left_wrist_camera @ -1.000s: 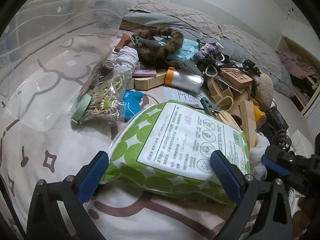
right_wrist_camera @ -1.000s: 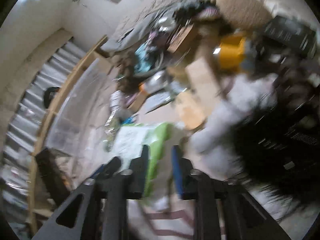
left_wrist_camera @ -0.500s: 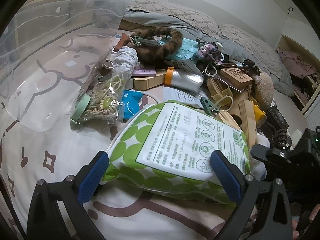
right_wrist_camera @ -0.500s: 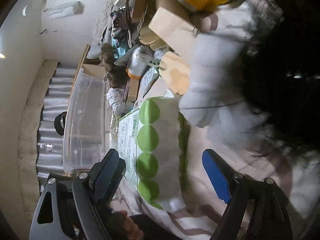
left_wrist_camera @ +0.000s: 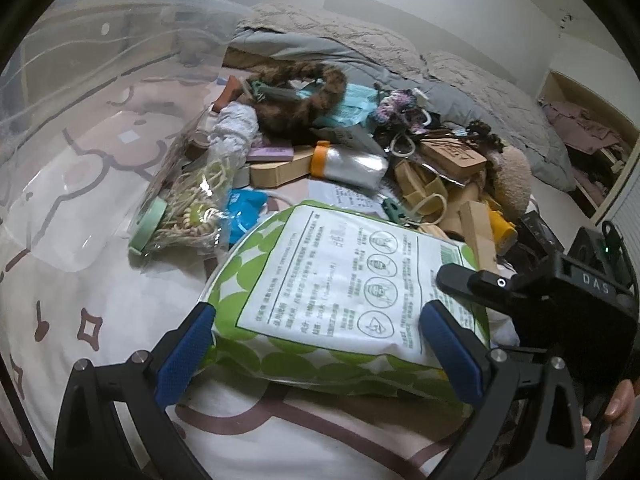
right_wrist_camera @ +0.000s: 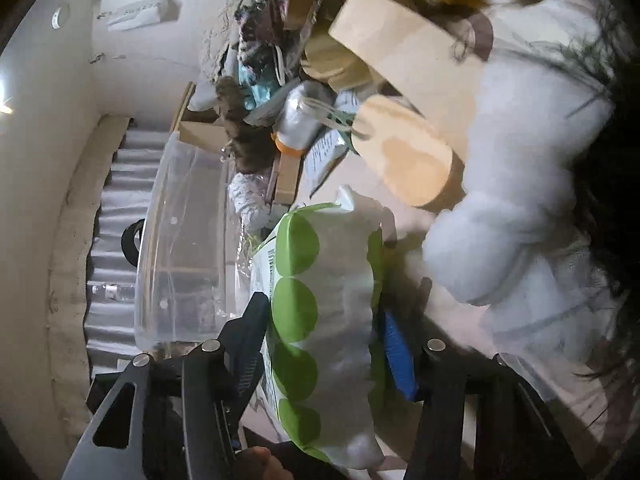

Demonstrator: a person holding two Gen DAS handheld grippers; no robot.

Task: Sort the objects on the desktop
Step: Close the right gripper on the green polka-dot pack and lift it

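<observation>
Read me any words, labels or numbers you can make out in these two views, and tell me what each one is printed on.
"DAS": on the black body of the right gripper.
Green-dotted pack: printed label with round pictograms, too small to read.
Paper sheet behind the pack: print too small.
Wooden tag: marking unreadable.

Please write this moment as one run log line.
right gripper: closing on green-dotted pack | left gripper: open, astride pack | pack: on bed sheet

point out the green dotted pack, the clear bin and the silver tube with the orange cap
green dotted pack [left_wrist_camera: 320,280], left wrist view, white printed label
clear bin [left_wrist_camera: 100,80], left wrist view, near wall
silver tube [left_wrist_camera: 352,164], left wrist view, silver body
</observation>
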